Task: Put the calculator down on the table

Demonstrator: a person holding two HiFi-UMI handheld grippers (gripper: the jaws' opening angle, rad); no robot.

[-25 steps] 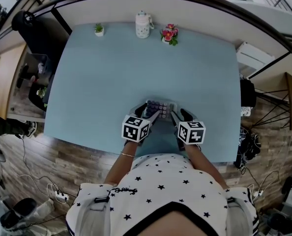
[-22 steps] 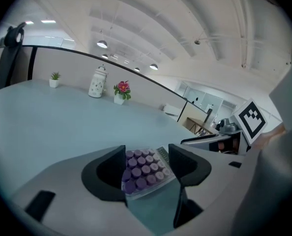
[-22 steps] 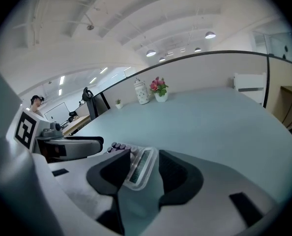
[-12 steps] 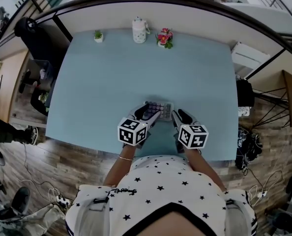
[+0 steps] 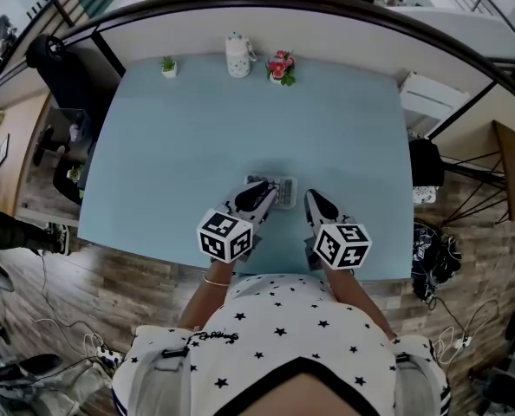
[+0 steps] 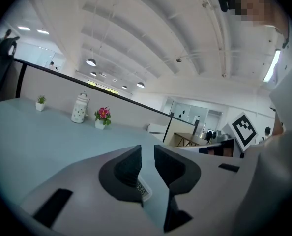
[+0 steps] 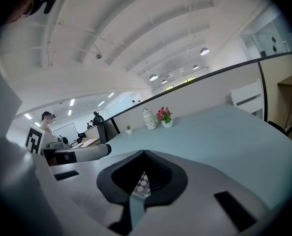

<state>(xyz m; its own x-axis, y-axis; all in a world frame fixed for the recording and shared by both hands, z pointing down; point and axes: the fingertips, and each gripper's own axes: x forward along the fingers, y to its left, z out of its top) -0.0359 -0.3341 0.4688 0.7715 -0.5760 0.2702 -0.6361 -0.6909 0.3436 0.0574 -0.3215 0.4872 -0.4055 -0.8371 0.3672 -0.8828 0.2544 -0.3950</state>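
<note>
The calculator (image 5: pixel 272 189) lies flat on the table (image 5: pixel 179 137) near its near edge, by the tips of both claws. The left claw (image 6: pixel 147 162) has just been closing to a narrow gap with nothing pinched, and the right claw (image 7: pixel 145 175) has just closed completely, empty. At the far edge, a small pot (image 6: pixel 40 106) holds a green plant (image 6: pixel 41 99) and a second pot (image 6: pixel 100 124) holds pink flowers (image 6: pixel 103 113), with a white jar (image 6: pixel 79 108) between them.

Found left gripper (image 5: pixel 262 196) held forward at 11 o'clock of torso, jaws just narrowed to a slit, clamping nothing. Found right gripper (image 5: pixel 315 200) at 1 o'clock, jaws just brought fully together, empty. Noted both tilted slightly downward, side by side, apart.
</note>
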